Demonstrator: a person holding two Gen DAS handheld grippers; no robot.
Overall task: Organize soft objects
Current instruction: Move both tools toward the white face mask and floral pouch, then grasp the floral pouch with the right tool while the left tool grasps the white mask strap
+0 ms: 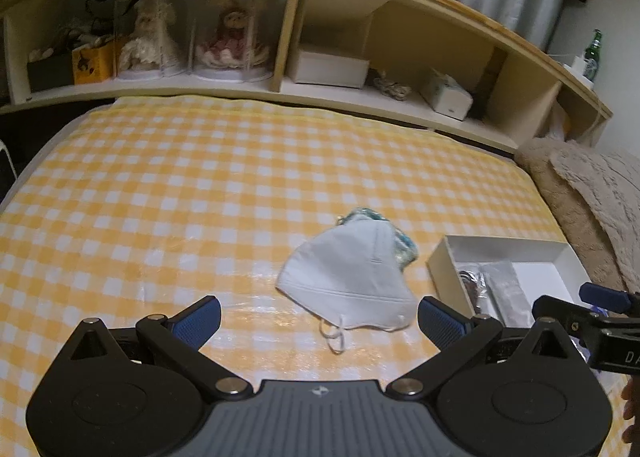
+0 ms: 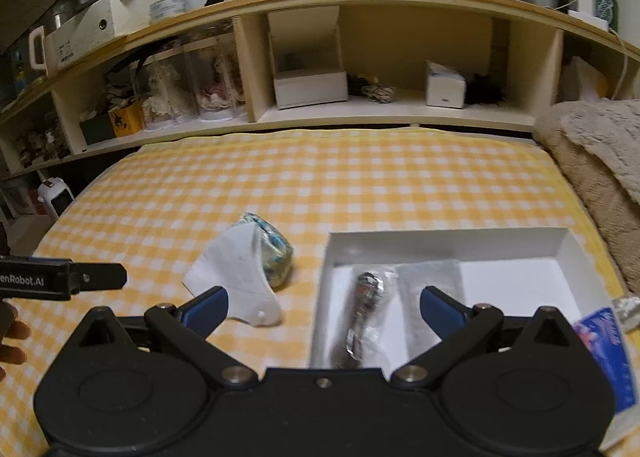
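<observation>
A white face mask [image 1: 348,277] lies flat on the yellow checked bedspread [image 1: 180,185], partly covering a blue-green patterned soft bundle [image 1: 402,245]. My left gripper [image 1: 320,321] is open and empty, its fingers either side of the mask's near edge and ear loop. A white shallow box [image 1: 440,261] to the right holds a clear-wrapped dark item [image 2: 366,305] and a silvery packet [image 2: 430,277]. My right gripper [image 2: 324,311] is open and empty over the box's [image 2: 440,241] near left corner. The mask [image 2: 236,277] and bundle [image 2: 274,253] lie left of it.
A wooden headboard shelf [image 2: 360,117] with boxes and dolls in clear cases runs along the back. A beige fluffy blanket [image 2: 592,161] lies at the right. A blue packet [image 2: 608,357] sits at the box's near right. The left gripper's arm [image 2: 64,279] shows at the left.
</observation>
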